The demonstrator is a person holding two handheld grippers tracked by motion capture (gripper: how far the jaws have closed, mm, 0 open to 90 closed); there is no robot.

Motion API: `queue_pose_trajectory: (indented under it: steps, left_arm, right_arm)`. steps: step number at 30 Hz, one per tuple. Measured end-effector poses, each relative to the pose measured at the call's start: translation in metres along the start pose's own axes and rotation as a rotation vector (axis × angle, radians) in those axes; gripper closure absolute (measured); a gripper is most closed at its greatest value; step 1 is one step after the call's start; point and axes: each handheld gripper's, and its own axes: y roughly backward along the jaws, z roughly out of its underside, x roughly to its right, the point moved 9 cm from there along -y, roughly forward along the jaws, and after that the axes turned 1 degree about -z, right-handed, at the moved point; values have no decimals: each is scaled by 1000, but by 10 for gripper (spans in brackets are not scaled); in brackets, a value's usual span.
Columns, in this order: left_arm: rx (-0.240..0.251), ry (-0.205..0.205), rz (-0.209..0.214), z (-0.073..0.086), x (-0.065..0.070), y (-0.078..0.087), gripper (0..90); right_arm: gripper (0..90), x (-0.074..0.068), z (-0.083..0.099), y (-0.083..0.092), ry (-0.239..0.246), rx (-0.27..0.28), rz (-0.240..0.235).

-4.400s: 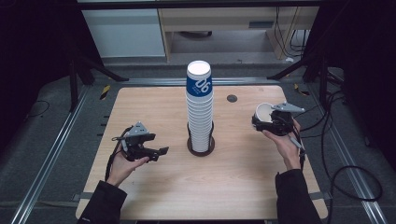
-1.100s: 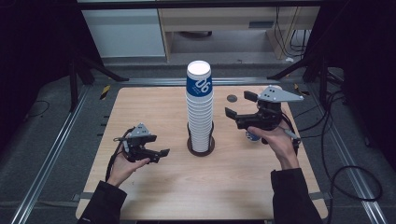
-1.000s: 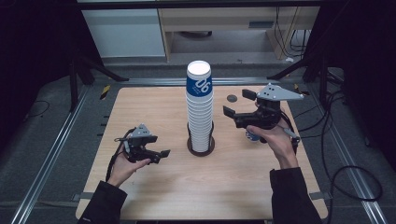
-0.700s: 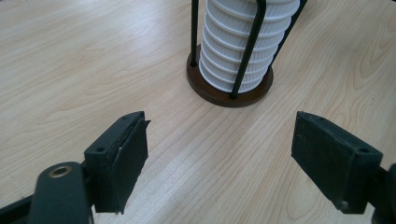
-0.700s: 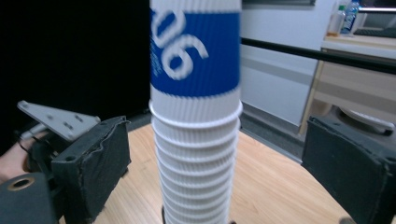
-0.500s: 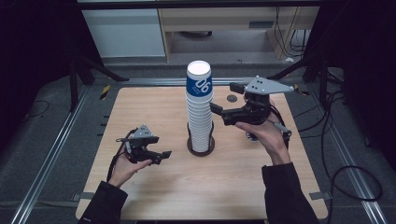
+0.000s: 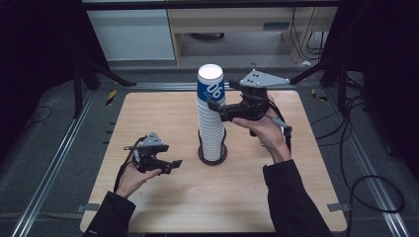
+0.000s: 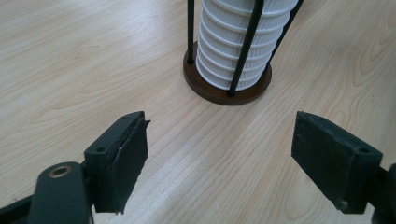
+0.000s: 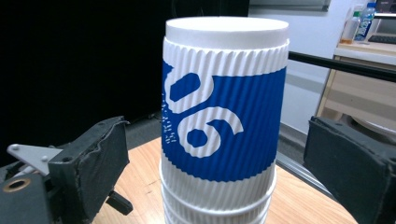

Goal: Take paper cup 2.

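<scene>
A tall stack of ribbed white paper cups (image 7: 211,118) stands upright in a round brown holder (image 7: 213,154) with thin black upright rods, near the middle of the wooden surface (image 7: 148,113). The top cup (image 7: 210,85) sits upside down, its flat white base uppermost, and carries a blue band with white print (seen close in the right gripper view (image 9: 224,105)). The right hand-held gripper (image 7: 221,104) is raised level with the top of the stack, just beside it on its right; its jaws have just been opening and now stand spread wide, one on each side of the top cup, with clear gaps between pads and cup wall. The left hand-held gripper (image 7: 170,165) is held low over the surface, left of the holder and apart from it, its jaws likewise spread with nothing between them; the left gripper view looks past them to the holder's base (image 8: 227,88) and the lowest cups (image 8: 236,51) of the stack.
</scene>
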Motion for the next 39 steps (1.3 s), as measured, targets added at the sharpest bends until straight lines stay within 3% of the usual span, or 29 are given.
queue_pose_trajectory:
  steps: [16, 25, 32, 39]
  left_arm:
    - [-2, 8, 2, 1, -2, -2, 181]
    - [2, 5, 5, 1, -1, 0, 181]
    - [5, 6, 5, 1, -2, 0, 182]
    - [2, 1, 7, 1, -1, 0, 182]
  right_arm:
    - [77, 1, 0, -25, -18, -6, -6]
    - [103, 1, 6, -40, -27, -11, 24]
    - [179, 4, 10, -43, -25, -9, 25]
    - [190, 3, 9, -39, -14, -15, 21]
